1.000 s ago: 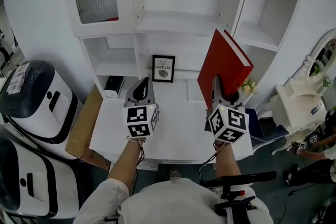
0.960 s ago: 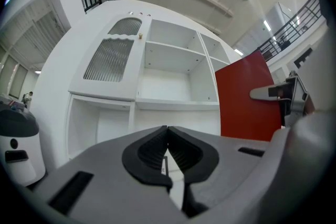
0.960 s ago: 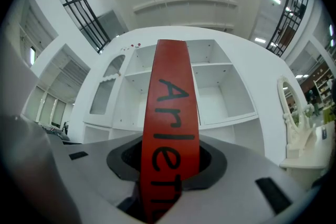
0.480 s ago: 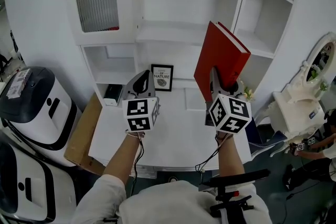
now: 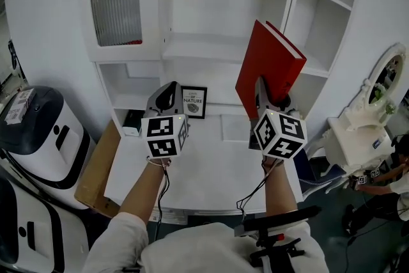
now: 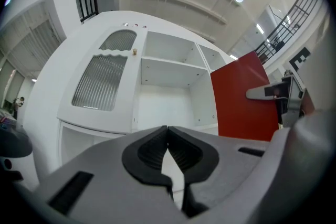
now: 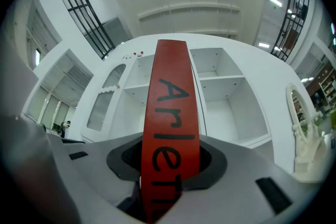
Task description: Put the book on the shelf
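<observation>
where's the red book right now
Head view, right side: the red book is clamped in the right gripper, in front of the white shelf unit, right of the framed picture.

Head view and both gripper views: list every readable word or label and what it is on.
"Arle", further letters cut off: spine of the red book.
"NATURE", smaller line above too small to read: framed picture.
Label on the white machine: too small to read.
Two marker cubes: square patterns only, no words.
</observation>
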`<state>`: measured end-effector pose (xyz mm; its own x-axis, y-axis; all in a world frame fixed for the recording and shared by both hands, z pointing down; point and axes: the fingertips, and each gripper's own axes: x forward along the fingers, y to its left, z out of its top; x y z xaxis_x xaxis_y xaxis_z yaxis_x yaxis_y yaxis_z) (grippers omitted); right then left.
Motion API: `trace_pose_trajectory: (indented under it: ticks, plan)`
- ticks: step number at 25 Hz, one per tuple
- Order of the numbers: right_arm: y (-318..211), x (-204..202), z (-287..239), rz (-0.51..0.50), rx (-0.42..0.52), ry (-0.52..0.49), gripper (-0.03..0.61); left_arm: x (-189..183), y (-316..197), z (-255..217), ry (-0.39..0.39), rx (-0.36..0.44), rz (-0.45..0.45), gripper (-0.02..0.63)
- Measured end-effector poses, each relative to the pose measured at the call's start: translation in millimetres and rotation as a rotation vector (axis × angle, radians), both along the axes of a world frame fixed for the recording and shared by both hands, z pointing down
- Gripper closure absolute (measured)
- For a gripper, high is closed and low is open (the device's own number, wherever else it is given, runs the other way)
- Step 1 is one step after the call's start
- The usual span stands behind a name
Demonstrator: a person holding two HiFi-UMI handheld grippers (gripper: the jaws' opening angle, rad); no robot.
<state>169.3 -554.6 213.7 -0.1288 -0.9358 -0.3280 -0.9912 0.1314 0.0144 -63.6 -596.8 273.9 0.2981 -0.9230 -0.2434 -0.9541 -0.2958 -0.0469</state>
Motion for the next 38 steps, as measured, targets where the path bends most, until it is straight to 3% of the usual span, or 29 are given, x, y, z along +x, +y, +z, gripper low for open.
trace_pose_trajectory:
  ticks: [12,38]
  plan:
    - [-7,0,-37,0.002,0.055,0.034,0.403,7,-7,-41,-0.027,0.063,0.002,0.606]
    - [-23,5,-135,-0.004,0.188,-0.008,0.402,14,-10,-141,-0.074,0.201,0.001,0.604]
